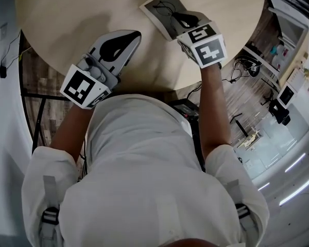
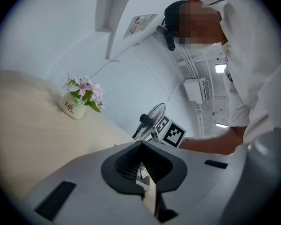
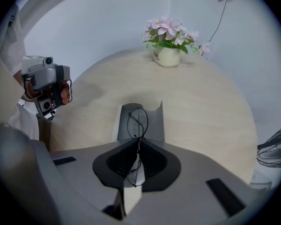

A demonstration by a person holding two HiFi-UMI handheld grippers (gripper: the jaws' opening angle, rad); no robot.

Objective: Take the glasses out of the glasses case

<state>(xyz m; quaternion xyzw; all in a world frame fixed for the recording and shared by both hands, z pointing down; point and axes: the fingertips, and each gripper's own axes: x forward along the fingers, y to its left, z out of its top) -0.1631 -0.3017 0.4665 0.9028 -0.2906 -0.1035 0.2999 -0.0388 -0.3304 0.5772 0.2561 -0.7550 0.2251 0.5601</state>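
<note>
The grey glasses case lies open on the round pale table, at its near right. My right gripper points steeply down over it, shut on the thin black wire glasses. One round lens shows just above the case, and the frame runs up between the pads. My left gripper hovers level over the table's near left edge with its jaws together and nothing in them. In the right gripper view it appears at the left, well away from the case.
A small pot of pink flowers stands at the far side of the table. A floor fan is beyond the table's edge. Cables and equipment lie on the floor at the right.
</note>
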